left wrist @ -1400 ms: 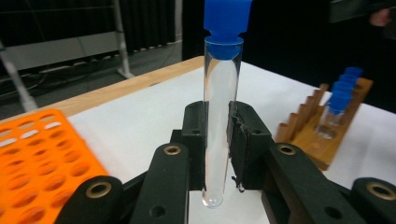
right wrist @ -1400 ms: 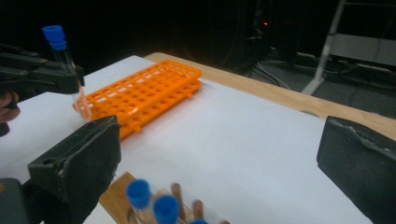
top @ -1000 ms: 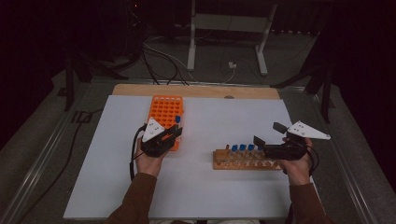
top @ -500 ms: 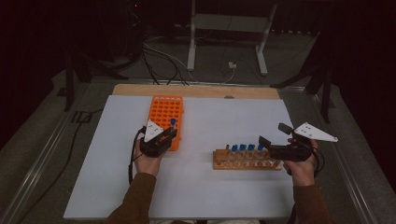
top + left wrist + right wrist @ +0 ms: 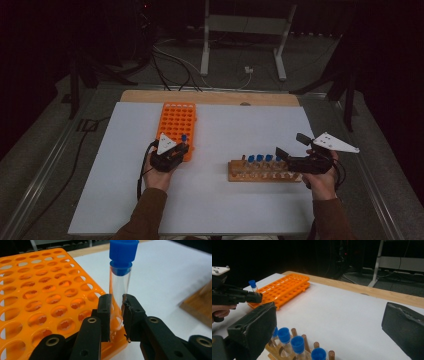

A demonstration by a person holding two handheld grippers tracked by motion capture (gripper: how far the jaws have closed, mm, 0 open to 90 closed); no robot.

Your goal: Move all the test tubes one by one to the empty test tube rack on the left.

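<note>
At the left of centre in the high view, we note the orange rack (image 5: pixel 176 127) lying on the white table (image 5: pixel 125 200), long side running away from us. The left gripper (image 5: pixel 176 151) sits at the rack's near right corner, with the hand behind it lower in the frame. In the left gripper view its two black pads are clamped on a clear tube with a blue cap (image 5: pixel 121 277), pressing the glass from either side low on the body. The tube stands upright, its lower end down in a hole at the rack's (image 5: pixel 40 295) near corner; how deep it sits we cannot tell.

Right of centre in the high view, the wooden stand (image 5: pixel 262 171) lies crosswise, carrying several blue-capped tubes (image 5: pixel 260 159) along its far row and bare pegs in front. At its right end we find the right gripper (image 5: pixel 291 144), jaws spread wide with nothing between them. The right gripper view confirms the gap, with the capped tubes (image 5: pixel 298 343) at lower left of that frame.
</note>
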